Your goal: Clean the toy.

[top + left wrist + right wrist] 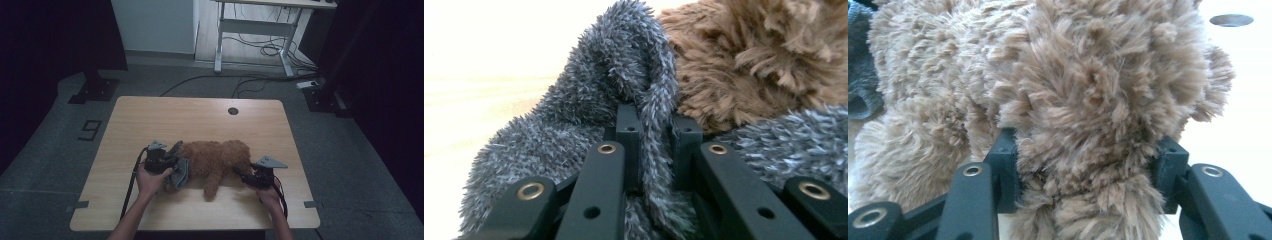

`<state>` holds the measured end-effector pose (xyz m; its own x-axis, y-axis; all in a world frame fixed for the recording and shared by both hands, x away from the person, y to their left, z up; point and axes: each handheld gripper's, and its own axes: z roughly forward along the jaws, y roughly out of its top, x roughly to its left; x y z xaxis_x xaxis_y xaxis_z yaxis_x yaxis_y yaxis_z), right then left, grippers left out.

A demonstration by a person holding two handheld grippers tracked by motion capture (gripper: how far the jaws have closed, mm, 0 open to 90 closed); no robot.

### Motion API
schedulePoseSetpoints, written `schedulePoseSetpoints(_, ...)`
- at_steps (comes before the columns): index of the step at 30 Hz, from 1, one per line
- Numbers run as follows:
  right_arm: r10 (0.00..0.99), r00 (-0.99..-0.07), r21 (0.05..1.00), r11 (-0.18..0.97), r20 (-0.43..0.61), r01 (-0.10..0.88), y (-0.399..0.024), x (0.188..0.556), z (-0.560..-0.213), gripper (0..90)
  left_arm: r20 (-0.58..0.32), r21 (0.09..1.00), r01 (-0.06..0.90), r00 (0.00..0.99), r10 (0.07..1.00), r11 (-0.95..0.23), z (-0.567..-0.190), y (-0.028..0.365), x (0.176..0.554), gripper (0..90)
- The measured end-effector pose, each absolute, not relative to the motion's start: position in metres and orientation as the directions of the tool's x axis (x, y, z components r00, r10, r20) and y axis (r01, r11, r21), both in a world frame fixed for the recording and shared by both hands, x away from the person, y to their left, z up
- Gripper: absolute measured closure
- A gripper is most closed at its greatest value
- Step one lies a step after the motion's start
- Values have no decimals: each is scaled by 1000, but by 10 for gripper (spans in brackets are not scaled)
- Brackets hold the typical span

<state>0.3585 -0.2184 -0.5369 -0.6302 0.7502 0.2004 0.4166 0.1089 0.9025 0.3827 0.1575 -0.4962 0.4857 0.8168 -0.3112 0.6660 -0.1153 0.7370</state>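
Observation:
A brown plush toy (215, 160) lies on its side in the front half of the wooden table (165, 115). A grey fuzzy cloth (181, 172) wraps its left end. My left gripper (170, 162) comes in from the left, and in the left gripper view it (658, 127) is shut on a fold of the grey cloth (624, 65), with the brown plush (744, 60) just behind. My right gripper (247, 176) is at the toy's right end. In the right gripper view its jaws (1088, 160) clasp a thick furry part of the plush (1088, 90). The grey cloth (860, 75) peeks in at far left.
A round cable hole (233, 111) sits near the table's far edge. Beyond the table stand a white desk frame (255, 30) with cables on the floor and a black stand base (94, 90) at the left. Bare tabletop surrounds the toy.

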Motion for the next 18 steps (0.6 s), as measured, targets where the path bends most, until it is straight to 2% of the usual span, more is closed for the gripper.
schedulePoseSetpoints(4, 753, -623, 901, 98, 211, 423, -221, 369, -538, 457, -298, 743, 657, 496, 815, -129, -480, 158, 394, 789)
schedulePoseSetpoints(8, 747, -633, 897, 116, 204, 426, -224, 368, -538, 440, -268, 794, 593, 536, 800, -132, -443, 152, 399, 786)
schedulePoseSetpoints(14, 752, -627, 894, 119, 203, 432, -225, 365, -539, 422, -166, 834, 503, 623, 765, -229, -401, 107, 412, 784)
schedulePoseSetpoints(18, 751, -628, 892, 121, 204, 435, -226, 365, -539, 415, -140, 788, 533, 642, 754, -308, -409, 76, 428, 783)
